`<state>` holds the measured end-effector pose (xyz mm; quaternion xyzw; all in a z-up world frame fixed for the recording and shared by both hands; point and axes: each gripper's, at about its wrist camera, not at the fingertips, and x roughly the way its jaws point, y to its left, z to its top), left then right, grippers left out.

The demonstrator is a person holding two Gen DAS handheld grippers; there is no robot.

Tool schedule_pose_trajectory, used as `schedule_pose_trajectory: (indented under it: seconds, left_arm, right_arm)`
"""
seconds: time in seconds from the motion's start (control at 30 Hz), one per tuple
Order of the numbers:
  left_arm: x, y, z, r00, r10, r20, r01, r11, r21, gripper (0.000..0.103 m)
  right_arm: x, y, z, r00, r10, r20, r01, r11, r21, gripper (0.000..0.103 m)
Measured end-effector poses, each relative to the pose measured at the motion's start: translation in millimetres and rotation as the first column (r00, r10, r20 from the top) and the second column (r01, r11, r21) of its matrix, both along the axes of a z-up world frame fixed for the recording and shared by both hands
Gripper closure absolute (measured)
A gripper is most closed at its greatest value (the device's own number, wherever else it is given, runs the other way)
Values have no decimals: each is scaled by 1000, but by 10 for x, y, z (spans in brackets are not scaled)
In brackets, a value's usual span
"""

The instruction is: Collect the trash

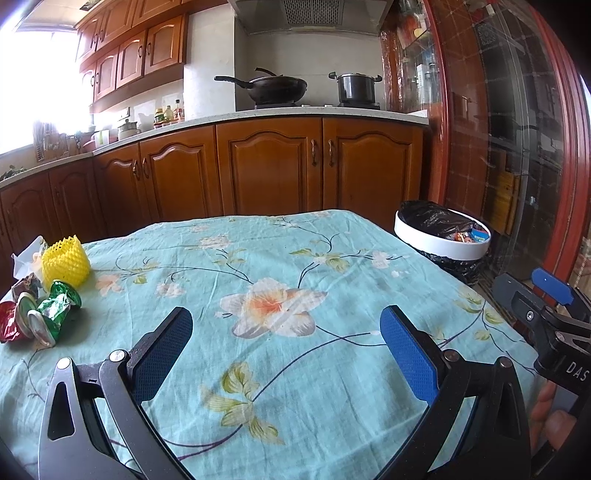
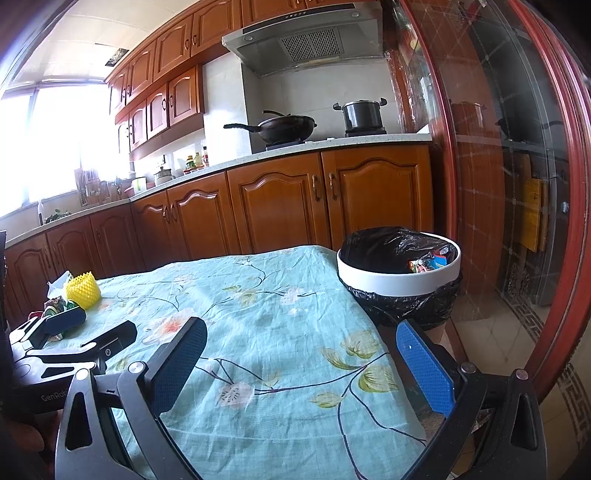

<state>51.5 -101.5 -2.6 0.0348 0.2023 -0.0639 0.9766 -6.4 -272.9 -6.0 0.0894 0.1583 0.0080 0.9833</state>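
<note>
your left gripper and right gripper gape empty above the table, wrappers far left, bin beyond.

Wooden cabinets run along the far wall at 12 o'clock — a range hood hangs above. A window glares white at 10 o'clock; a red-framed glass door stands at 2 o'clock.

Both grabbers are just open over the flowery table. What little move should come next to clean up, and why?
Probably swing the left gripper left toward the pile of shiny wrappers beside the yellow foam net. Its jaws are open and hold nothing, that trash lies on its side of the table, and the lined trash bin waits past the far right corner, by the empty right gripper.
</note>
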Motion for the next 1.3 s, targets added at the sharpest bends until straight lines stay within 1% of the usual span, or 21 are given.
schedule_pose_trajectory:
  seconds: [1.3]
  left_arm:
    - [65,21,1,999,-23,-28,23,1000,-15,0]
  right_arm:
    - [17,27,82,1000,1,-8,-1,1000,10,0]
